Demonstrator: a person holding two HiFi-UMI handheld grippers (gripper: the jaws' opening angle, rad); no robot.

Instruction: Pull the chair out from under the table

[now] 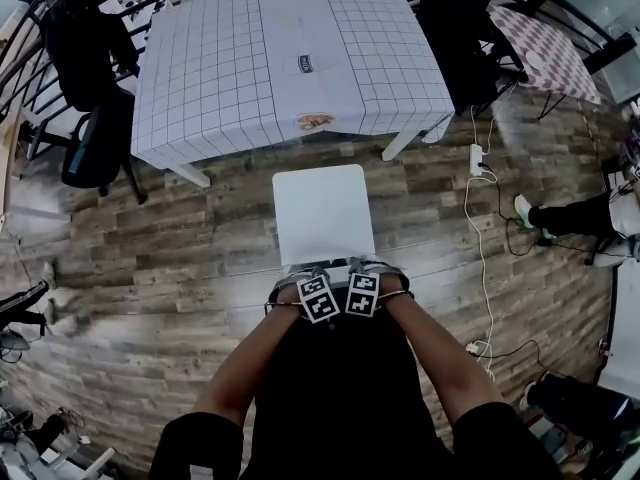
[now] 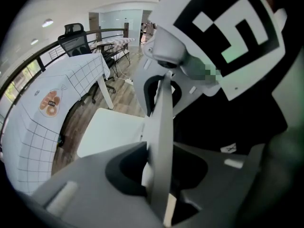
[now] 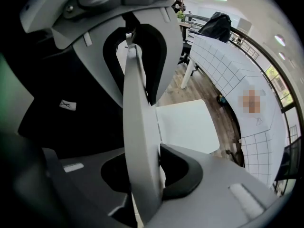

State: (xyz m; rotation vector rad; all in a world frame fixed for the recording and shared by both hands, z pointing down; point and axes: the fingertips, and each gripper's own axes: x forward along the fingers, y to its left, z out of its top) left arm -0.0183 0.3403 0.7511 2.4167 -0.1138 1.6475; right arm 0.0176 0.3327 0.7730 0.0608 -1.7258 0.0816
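Observation:
The white chair (image 1: pixel 322 213) stands on the wood floor, free of the table (image 1: pixel 250 68) with the grid-pattern cloth; its seat (image 2: pixel 111 129) (image 3: pixel 187 125) points towards the table. Both grippers sit side by side on the top edge of its backrest (image 1: pixel 335 266). My left gripper (image 1: pixel 312 274) (image 2: pixel 161 148) has the thin backrest (image 2: pixel 161 141) running between its jaws, which touch it on both sides. My right gripper (image 1: pixel 360 272) (image 3: pixel 142 156) grips the same backrest (image 3: pixel 137 127) just to the right. Each gripper view shows the other gripper's marker cube close by.
Black office chairs (image 1: pixel 95 138) stand at the table's left. A power strip with a white cable (image 1: pixel 477 158) lies on the floor at the right, near a person's foot (image 1: pixel 525 210). A second table with a patterned cloth (image 1: pixel 550 53) is at the back right.

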